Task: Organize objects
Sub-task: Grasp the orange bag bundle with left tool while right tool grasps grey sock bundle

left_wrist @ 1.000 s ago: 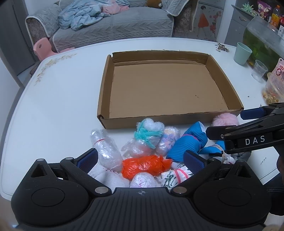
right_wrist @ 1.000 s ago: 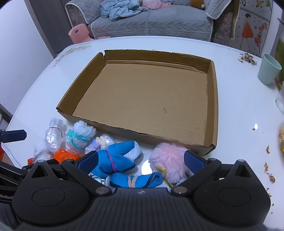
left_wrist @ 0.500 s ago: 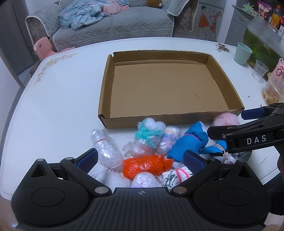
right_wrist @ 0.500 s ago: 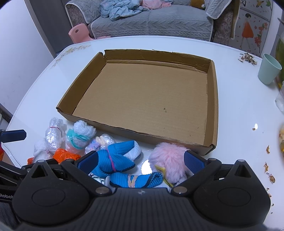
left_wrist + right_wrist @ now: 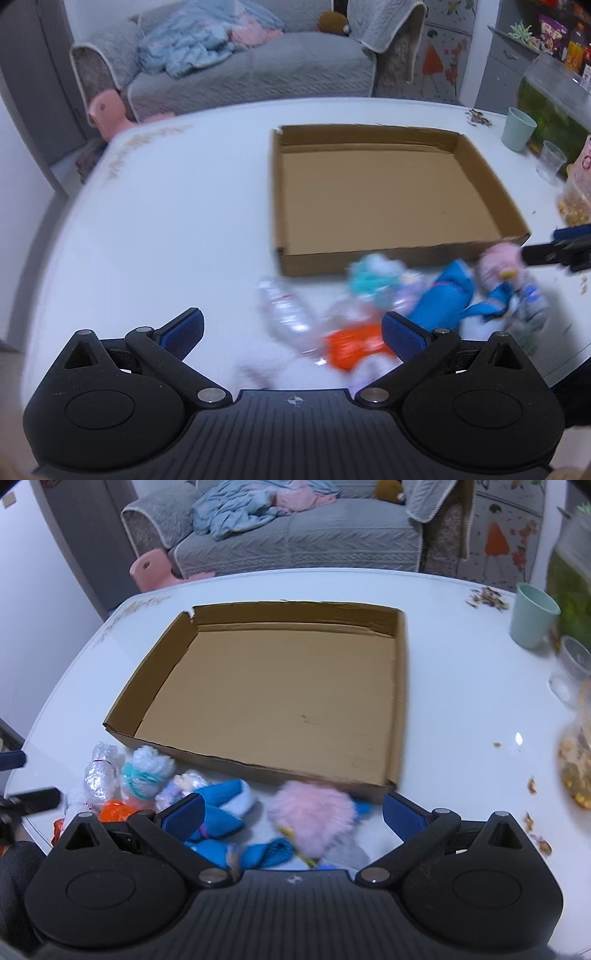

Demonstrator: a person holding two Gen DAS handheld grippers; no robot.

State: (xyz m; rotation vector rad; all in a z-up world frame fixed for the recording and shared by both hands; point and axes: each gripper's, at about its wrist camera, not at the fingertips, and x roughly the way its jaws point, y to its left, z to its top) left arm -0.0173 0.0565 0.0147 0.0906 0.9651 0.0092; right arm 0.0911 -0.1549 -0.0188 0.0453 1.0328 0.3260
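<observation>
A shallow empty cardboard tray (image 5: 388, 155) (image 5: 295, 627) lies on the white table. In front of it is a pile of small bundles: a clear plastic wad (image 5: 284, 314), an orange bag (image 5: 354, 345) (image 5: 112, 808), a teal-tied white bundle (image 5: 373, 273) (image 5: 147, 770), blue knit items (image 5: 443, 295) (image 5: 221, 805) and a pink fluffy ball (image 5: 498, 260) (image 5: 314, 812). My left gripper (image 5: 291, 332) is open and empty, left of and above the pile. My right gripper (image 5: 293, 814) is open, with the pink ball and blue knits between its fingers, not clamped.
A mint cup (image 5: 532, 616) (image 5: 517, 127), a clear cup (image 5: 552, 160) and a snack container (image 5: 576, 768) stand at the right, with crumbs (image 5: 484, 598) scattered. A grey sofa (image 5: 240, 62) stands behind the table. The table's near edge is just under the pile.
Both views are now motion-blurred. The left gripper has swung to the left and back, so the pile sits to its right. The right gripper has shifted right and slightly lower over the pink ball.
</observation>
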